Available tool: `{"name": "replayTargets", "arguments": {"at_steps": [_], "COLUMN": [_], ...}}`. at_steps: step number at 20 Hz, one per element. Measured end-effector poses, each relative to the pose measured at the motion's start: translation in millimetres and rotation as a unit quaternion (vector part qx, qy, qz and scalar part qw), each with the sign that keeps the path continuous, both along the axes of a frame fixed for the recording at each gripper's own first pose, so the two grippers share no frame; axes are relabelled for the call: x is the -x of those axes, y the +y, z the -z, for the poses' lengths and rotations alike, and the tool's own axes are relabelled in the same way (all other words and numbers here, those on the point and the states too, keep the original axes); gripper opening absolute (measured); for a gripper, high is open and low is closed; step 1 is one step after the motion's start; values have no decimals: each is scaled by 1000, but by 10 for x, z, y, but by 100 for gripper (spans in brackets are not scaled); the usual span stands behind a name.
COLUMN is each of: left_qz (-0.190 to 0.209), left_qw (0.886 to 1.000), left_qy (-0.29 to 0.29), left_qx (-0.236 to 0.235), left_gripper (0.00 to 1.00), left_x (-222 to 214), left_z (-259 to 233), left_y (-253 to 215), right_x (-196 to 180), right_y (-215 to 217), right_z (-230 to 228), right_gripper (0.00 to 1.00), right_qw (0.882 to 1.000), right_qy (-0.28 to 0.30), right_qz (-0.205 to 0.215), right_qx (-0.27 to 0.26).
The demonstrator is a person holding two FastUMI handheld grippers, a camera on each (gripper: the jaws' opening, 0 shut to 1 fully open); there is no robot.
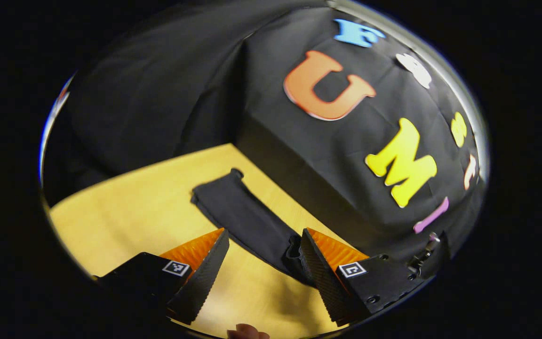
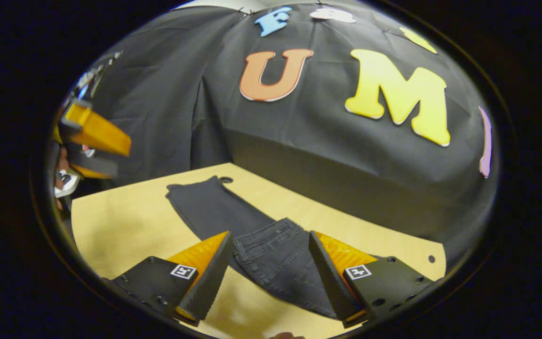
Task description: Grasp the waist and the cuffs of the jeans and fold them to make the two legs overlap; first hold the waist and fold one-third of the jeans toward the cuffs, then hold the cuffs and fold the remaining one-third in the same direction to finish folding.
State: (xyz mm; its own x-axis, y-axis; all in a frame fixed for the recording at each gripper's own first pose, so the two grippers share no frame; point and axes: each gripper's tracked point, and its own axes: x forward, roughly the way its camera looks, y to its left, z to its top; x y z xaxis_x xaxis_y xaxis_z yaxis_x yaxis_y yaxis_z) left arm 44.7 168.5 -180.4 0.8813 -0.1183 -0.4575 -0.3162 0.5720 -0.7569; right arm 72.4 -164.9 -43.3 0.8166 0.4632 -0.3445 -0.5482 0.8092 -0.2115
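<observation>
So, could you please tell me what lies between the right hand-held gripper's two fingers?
The jeans, waist end, lying flat on the table, as the right gripper view shows.

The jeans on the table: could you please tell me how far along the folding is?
Done: the jeans lie on the table as one narrow strip, so the legs seem to overlap already. In hand: nothing; the right gripper is open over the waist end, and the left gripper is open near the fabric. Left: both one-third folds, since the strip lies at full length.
</observation>
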Motion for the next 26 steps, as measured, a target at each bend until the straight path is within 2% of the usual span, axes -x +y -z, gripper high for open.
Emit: {"name": "replayTargets", "arguments": {"at_steps": [1,4,8,10,13,16,20,23,25,26], "left_qz": [-12,-44,-83,-84,-108,-133,-144,-158,-160,-163], "left_qw": [999,996,982,978,967,957,952,941,942,942], "left_qy": [15,43,55,64,74,67,42,18,13,7], "left_qx": [27,68,160,181,220,249,267,298,296,295], "left_gripper": [99,99,100,100,99,99,99,99,95,100], "left_x": [-45,-211,-475,-542,-717,-845,-1078,-1268,-1398,-1454], "left_z": [162,505,687,818,999,1070,1090,1052,1107,1132], "left_y": [45,211,335,367,412,499,583,631,580,576], "right_x": [-10,-45,-52,3,36,84,89,96,84,70], "right_y": [-112,-489,-996,-1188,-1430,-1557,-1757,-1896,-1974,-1970], "right_z": [-164,-575,-1085,-1344,-1618,-1669,-1713,-1679,-1664,-1646], "right_gripper": [99,98,99,99,99,99,99,99,99,99], "right_qw": [1000,998,990,986,978,976,973,971,969,969], "right_qy": [-12,-30,-62,-81,-108,-111,-118,-112,-108,-106], "right_qz": [6,46,100,120,145,157,175,189,199,202], "right_qx": [-7,-40,-76,-88,-106,-104,-97,-95,-95,-94]}}
